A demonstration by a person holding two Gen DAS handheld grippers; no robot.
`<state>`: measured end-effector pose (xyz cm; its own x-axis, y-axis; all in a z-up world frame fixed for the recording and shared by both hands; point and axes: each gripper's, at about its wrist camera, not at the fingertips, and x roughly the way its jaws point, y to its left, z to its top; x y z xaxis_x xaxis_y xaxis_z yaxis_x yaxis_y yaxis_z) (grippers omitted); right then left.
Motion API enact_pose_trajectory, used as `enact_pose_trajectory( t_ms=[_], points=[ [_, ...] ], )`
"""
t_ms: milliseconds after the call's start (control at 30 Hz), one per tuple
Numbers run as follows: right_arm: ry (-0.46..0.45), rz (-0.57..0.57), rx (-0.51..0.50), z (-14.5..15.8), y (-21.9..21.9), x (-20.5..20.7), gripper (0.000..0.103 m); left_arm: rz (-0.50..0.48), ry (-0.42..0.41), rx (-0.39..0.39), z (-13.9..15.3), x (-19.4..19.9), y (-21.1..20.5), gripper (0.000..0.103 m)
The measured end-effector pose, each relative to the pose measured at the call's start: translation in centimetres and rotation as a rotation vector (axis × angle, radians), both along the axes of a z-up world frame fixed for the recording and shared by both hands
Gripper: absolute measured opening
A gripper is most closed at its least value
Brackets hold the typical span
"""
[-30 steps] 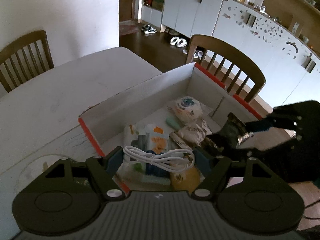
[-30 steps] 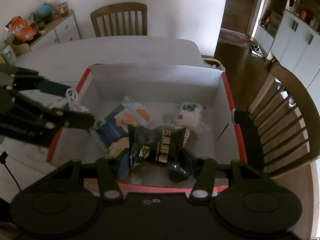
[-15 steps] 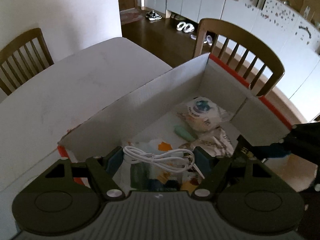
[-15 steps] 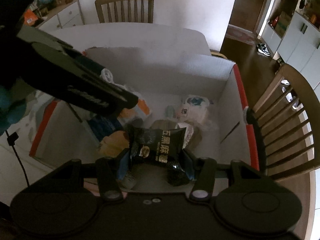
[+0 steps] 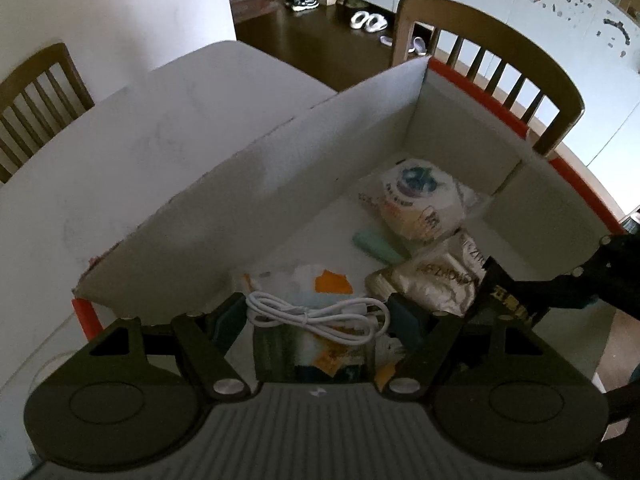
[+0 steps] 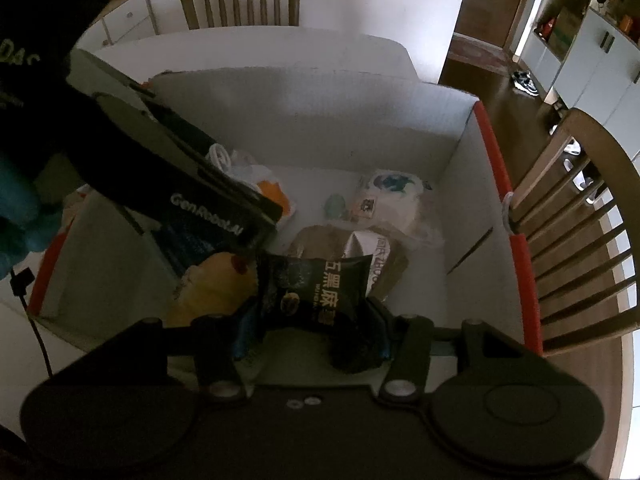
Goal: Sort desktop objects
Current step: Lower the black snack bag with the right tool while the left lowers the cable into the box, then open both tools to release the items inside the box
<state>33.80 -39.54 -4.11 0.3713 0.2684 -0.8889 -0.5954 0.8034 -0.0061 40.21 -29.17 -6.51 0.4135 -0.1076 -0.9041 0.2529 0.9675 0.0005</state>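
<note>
Lowering both loads into the cardboard box (image 5: 360, 128) on the white surface (image 5: 140, 152).
Since a second ago both tongs have dropped from rim height to inside the walls, so release looks close. The left tongs (image 5: 318, 314) clamp one coiled white cable (image 5: 320, 314); the right tongs (image 6: 312, 320) pinch one black snack packet (image 6: 316, 292). Already lying inside: one round white bun pack (image 5: 416, 204), one silver pouch (image 5: 432, 280), one mint-green stick (image 5: 376, 246), one yellow item (image 6: 216, 292).

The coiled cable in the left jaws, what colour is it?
White; the coiled cable shows best in the left wrist view.
</note>
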Motion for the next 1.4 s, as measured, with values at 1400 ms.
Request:
enact_pose_trajectory(
  t_ms=[1400],
  points=[
    [-0.076, -0.027, 0.096, 4.2, -2.4, -3.2, 0.076, 0.074, -0.13, -0.112, 5.7, -5.2, 1.7, 0.085]
  ],
)
